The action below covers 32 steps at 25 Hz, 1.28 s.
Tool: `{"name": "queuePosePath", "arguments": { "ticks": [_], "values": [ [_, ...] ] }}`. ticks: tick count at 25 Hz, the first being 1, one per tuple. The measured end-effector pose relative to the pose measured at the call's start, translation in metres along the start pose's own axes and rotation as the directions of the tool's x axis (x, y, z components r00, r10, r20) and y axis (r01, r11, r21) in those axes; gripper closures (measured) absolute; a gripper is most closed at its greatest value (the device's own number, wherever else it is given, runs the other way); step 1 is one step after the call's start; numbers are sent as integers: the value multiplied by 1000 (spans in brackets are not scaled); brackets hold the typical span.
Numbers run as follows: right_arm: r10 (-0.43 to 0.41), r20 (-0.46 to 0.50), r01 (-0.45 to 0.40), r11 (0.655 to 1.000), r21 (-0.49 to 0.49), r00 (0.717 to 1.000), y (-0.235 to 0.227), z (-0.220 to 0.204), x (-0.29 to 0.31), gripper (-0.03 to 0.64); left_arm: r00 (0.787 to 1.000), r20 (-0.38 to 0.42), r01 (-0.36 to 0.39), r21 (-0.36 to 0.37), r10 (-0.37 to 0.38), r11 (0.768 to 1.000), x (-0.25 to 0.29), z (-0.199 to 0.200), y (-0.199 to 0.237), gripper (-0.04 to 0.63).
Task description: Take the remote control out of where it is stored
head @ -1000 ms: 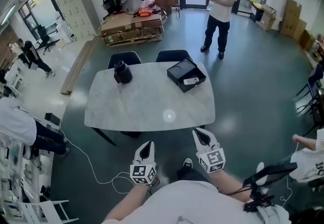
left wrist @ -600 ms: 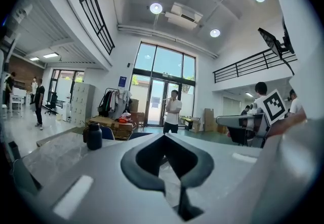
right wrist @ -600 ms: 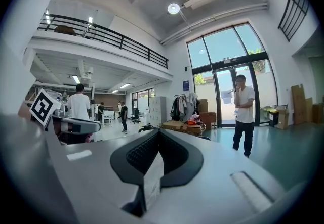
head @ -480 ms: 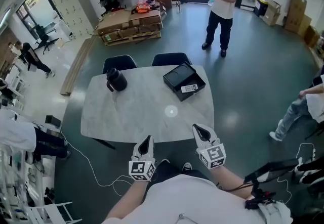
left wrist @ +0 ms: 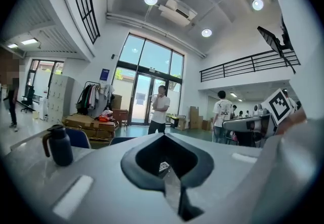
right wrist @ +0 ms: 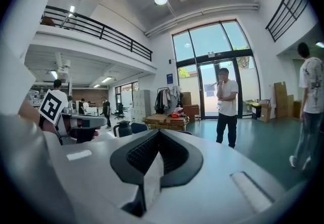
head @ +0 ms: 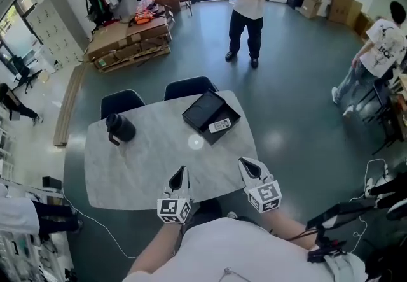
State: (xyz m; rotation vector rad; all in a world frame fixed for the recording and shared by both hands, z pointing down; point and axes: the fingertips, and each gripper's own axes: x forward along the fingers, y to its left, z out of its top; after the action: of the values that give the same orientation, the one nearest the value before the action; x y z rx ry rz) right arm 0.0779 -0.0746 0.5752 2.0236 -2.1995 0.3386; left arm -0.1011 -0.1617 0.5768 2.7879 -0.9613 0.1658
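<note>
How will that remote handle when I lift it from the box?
The remote looks small, flat and rigid, so it is probably light and stiff. It lies flat in the black box, so it likely won't roll, but the box may shift with it.

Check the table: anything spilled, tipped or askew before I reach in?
Nothing is spilled or tipped. The black box sits skewed on the table near its far right corner, open, with the remote control lying inside. The dark flask stands upright at the left.
</note>
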Motion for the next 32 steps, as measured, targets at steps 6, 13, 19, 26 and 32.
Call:
{"name": "queuePosePath", "arguments": {
  "ticks": [6, 13, 19, 26, 32],
  "values": [
    [-71, 18, 71, 997, -4, 997, -20, 12, 54, 591, 992, -7, 126, 28, -125, 992, 79, 7, 32, 595],
    [-160, -18, 160, 987, 20, 987, -57, 16, 40, 591, 985, -133, 119, 77, -108, 990, 149, 0, 30, 595],
    [-191, -50, 193, 980, 53, 980, -85, 4, 34, 591, 933, -340, 191, 193, -117, 962, 208, -49, 26, 595],
    [-237, -88, 246, 962, 118, 968, -106, -20, 20, 591, 784, -602, 445, 370, -154, 816, 286, -128, 9, 500],
    [-286, -135, 306, 938, 160, 948, -128, -44, 4, 591, 561, -822, 673, 383, -99, 633, 331, -214, -1, 377]
  ]
}}
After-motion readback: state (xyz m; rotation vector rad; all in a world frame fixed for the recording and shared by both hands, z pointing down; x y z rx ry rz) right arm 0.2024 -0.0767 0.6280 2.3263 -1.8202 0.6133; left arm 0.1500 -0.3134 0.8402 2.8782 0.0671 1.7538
